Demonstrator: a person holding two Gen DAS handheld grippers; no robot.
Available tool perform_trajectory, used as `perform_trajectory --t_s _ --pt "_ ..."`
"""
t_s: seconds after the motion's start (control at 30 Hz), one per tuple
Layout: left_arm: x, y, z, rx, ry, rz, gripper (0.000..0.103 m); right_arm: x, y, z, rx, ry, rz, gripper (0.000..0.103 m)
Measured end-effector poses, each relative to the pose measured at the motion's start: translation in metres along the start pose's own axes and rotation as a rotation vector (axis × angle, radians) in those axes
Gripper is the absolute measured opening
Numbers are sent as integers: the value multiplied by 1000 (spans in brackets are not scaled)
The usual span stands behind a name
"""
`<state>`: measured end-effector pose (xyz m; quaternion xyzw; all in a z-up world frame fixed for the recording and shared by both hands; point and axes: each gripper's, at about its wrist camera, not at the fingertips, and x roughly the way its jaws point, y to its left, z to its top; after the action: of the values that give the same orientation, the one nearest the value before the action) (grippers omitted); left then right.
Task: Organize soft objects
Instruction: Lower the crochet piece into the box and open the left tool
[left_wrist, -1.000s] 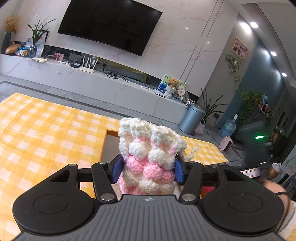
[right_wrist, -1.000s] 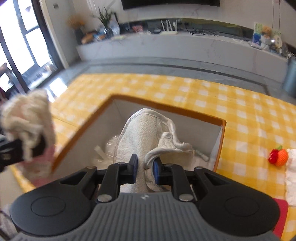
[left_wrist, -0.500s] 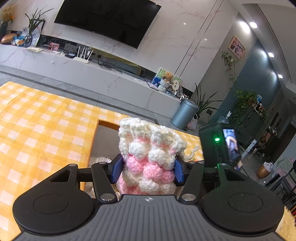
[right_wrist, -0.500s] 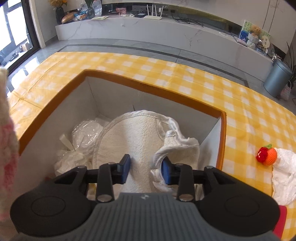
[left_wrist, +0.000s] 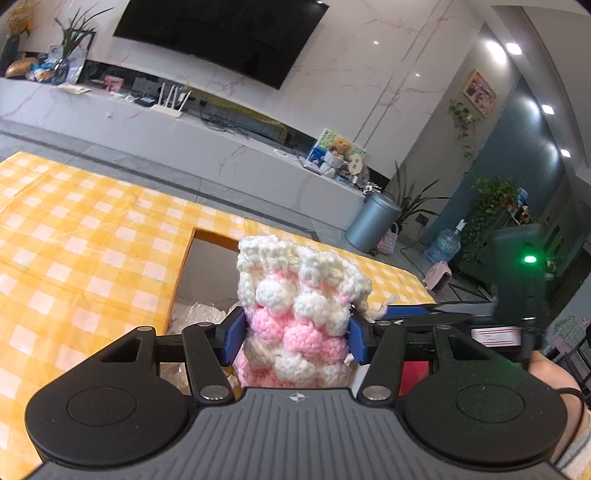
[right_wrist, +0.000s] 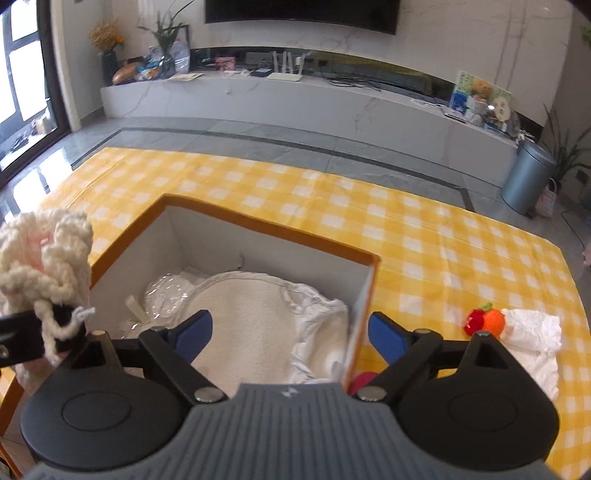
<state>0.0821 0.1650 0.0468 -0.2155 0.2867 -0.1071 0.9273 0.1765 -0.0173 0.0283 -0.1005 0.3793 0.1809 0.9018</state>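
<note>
Right gripper (right_wrist: 290, 334) jaws now spread wide, towel (right_wrist: 251, 325) released | left gripper (left_wrist: 295, 341) clamps bobbled pink-white crochet pouch (left_wrist: 295, 306)

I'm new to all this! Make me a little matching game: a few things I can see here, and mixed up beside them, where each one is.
Things:
1. pink-and-white crochet pouch
2. white towel
3. red-and-orange crochet fruit
4. right gripper

Places or states:
A. on the checked cloth, outside the box
B. open, holding nothing
C. clamped in the left gripper
D. lying inside the box

Pairs: 1-C, 2-D, 3-A, 4-B
</note>
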Motion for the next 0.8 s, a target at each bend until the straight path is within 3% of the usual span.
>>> perform_trajectory --t_s 0.07,0.2,0.37,0.57,0.7,0.73,0.8 --pt "5 0 -1 -17 15 17 63 -8 -8 -2 41 -15 32 90" --pt "18 -15 -8 89 68 93 63 -24 -15 -4 88 -71 52 91" --pt "38 -18 -18 64 138 48 63 -32 -12 0 100 -93 85 91" --pt "54 -27 -30 113 228 203 67 -30 -3 -3 79 -85 103 91" --pt "52 -28 -30 86 294 290 80 -29 -6 -5 79 -82 103 91" --pt "49 -28 -29 79 282 290 86 -29 -7 -5 84 -80 105 91" --pt "42 -27 -28 55 228 284 89 -30 -10 -6 93 -83 107 91"
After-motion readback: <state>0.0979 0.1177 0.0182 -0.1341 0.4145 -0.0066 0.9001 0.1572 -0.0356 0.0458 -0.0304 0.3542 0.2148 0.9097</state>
